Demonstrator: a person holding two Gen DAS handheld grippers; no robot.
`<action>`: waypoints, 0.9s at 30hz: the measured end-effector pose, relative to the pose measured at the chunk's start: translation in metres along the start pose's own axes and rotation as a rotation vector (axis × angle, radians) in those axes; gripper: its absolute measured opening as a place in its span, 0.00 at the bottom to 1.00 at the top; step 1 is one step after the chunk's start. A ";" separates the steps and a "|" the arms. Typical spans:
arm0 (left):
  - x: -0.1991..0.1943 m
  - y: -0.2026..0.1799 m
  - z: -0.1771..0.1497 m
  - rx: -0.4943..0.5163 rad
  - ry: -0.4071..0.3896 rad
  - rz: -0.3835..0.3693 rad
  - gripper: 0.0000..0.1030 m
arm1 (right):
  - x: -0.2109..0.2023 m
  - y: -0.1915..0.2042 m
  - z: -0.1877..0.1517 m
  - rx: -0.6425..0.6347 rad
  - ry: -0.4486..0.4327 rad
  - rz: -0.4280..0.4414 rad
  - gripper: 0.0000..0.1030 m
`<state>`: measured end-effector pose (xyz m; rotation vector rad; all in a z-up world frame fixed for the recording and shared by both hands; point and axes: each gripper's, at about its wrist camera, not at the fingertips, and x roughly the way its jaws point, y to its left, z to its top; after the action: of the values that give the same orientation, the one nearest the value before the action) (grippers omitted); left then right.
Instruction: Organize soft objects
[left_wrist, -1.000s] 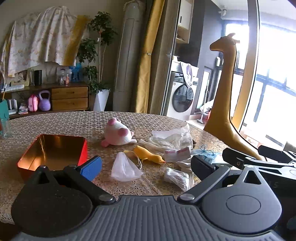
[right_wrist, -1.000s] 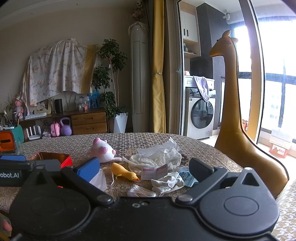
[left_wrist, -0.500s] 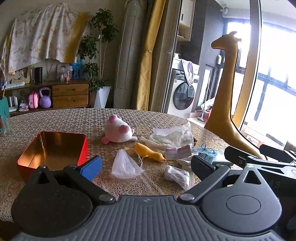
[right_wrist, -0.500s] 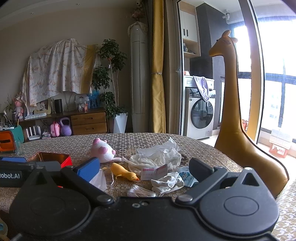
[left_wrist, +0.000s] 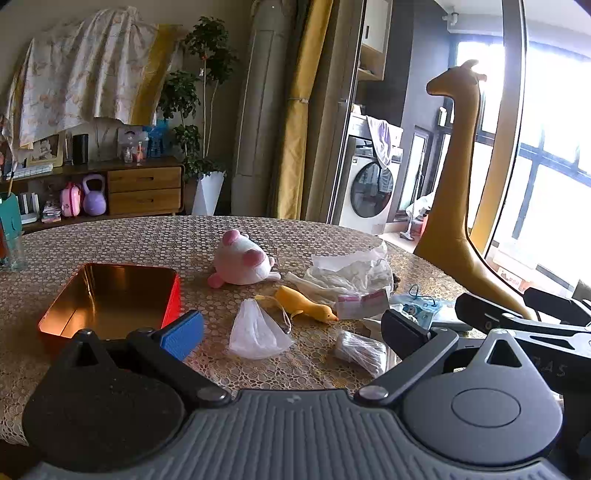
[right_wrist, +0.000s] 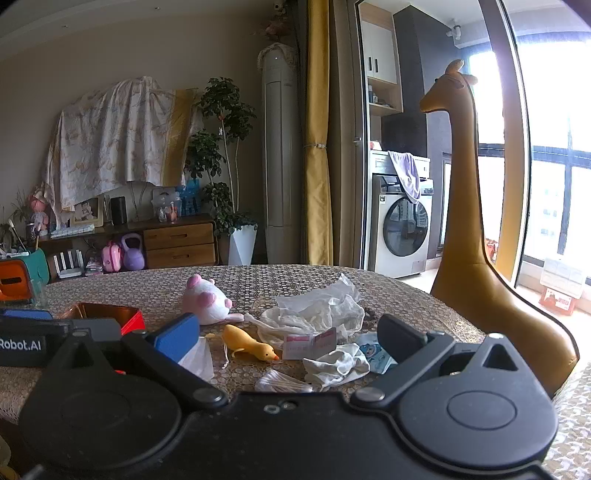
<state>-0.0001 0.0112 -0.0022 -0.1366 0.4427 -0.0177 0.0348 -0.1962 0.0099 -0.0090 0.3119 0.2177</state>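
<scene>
A fuzzy pink plush (left_wrist: 242, 261) and smooth yellow rubber duck (left_wrist: 303, 304) lie mid-table. Crinkled plastic bag (left_wrist: 256, 332) sits nearer. Both the left gripper (left_wrist: 291, 328) and right gripper (right_wrist: 288, 338) gape, empty.

Pink-and-white plush toy (left_wrist: 242, 263), yellow duck (left_wrist: 303, 303), red tin (left_wrist: 110, 295) with a gold inside, white cloth (left_wrist: 351, 273), all on a beige honeycomb-lace tablecloth (left_wrist: 147, 240); a mustard giraffe (left_wrist: 450, 206) stands beyond.

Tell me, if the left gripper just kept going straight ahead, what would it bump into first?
Probably the white plastic bag, which lies on the table between the open left gripper fingers; beyond it, the yellow duck toy. Depth is hard to judge.
</scene>
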 end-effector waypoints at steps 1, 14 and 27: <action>0.001 0.001 0.000 0.002 0.000 0.002 1.00 | 0.000 0.000 0.000 0.000 0.000 -0.001 1.00; 0.027 0.003 0.009 0.047 0.022 0.006 1.00 | 0.020 -0.002 -0.003 0.000 0.044 0.002 1.00; 0.089 0.011 0.018 0.028 0.101 0.017 1.00 | 0.065 -0.006 -0.013 -0.034 0.176 0.030 0.99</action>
<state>0.0882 0.0205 -0.0258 -0.1044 0.5438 -0.0143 0.0921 -0.1887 -0.0221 -0.0577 0.4841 0.2521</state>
